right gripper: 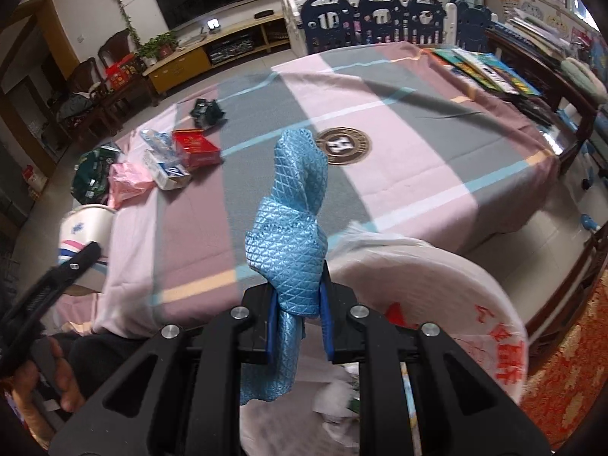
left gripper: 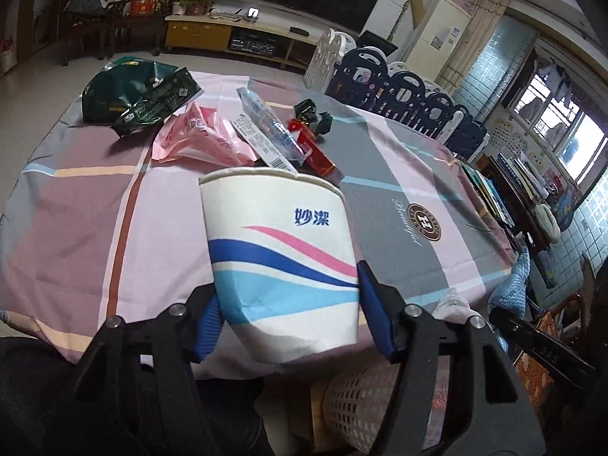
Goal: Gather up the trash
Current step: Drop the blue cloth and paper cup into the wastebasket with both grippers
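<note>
Cup: a white paper cup with blue and pink waves was pinched low on its body by the left gripper, raised above the near edge of the table; its long axis ran from the jaws up and away, its open mouth toward the far litter.
Left gripper: blue pads pressed on both sides of the cup, the wall creased at the left pad.
Right gripper: the right gripper was nearly pressed together, pinching a folded blue cloth that stood up from the jaws and hung below them.
Containers: a white plastic bag with red print gaped just right of the right gripper, crumpled white scraps below; a white lattice basket sat under the table edge. Inside of the cup could not be seen.
Litter left on the table: dark green wrapper, pink packet, clear bottle wrapper, red box, black crumpled piece, clustered at the far left.
Surroundings: books on the far right edge, a child's fence beyond.
</note>
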`<state>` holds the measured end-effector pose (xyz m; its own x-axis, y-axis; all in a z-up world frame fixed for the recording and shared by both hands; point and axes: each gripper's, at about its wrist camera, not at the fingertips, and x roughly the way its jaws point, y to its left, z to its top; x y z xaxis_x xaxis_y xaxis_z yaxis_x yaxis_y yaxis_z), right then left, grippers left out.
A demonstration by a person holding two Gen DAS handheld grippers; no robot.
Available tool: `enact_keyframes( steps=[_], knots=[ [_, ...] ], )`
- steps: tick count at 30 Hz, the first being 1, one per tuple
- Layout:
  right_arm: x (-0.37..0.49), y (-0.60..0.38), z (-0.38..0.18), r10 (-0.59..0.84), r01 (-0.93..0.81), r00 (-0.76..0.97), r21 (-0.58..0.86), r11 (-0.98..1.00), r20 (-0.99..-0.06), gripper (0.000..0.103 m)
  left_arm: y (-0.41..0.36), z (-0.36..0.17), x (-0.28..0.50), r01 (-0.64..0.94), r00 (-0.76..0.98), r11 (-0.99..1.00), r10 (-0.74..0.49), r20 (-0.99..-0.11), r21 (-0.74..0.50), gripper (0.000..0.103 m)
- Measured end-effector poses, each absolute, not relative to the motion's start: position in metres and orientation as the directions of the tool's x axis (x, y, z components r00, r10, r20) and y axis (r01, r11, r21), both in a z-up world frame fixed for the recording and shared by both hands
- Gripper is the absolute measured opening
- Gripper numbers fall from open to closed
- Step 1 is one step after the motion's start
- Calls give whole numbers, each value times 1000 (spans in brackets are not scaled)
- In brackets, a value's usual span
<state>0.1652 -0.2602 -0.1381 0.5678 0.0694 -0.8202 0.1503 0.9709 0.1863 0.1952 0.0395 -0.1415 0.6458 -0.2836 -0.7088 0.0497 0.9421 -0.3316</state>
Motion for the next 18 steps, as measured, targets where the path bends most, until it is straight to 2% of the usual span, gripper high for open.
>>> enact_keyframes(
  steps=[3, 8, 10, 11, 13, 15, 18],
  knots=[
    [150, -278, -153, -8, 198, 515, 110, 974, -857, 19, 26, -134, 184, 104, 636, 932, -331, -697, -347, 64],
    [129, -300, -201, -33, 258, 324, 55, 965, -946, 22, -4, -138, 174, 199, 576, 901, -426, -698, -385, 64],
    [124, -303, -218, -52, 258, 232, 10, 966, -971, 38, -16, -142, 172, 237, 534, 882, -468, -704, -407, 64],
    [120, -306, -217, -60, 276, 238, 8, 961, -969, 43, -22, -144, 171, 253, 516, 873, -486, -706, -416, 64],
    [113, -320, -205, -59, 329, 296, 44, 943, -953, 69, -37, -149, 169, 290, 473, 856, -517, -714, -428, 64],
    [106, -341, -185, -57, 402, 376, 107, 909, -925, 75, -52, -152, 168, 330, 431, 837, -545, -719, -437, 64],
    [92, -377, -156, -73, 505, 486, 211, 837, -871, 78, -82, -157, 159, 413, 337, 785, -603, -723, -462, 64]
  ],
)
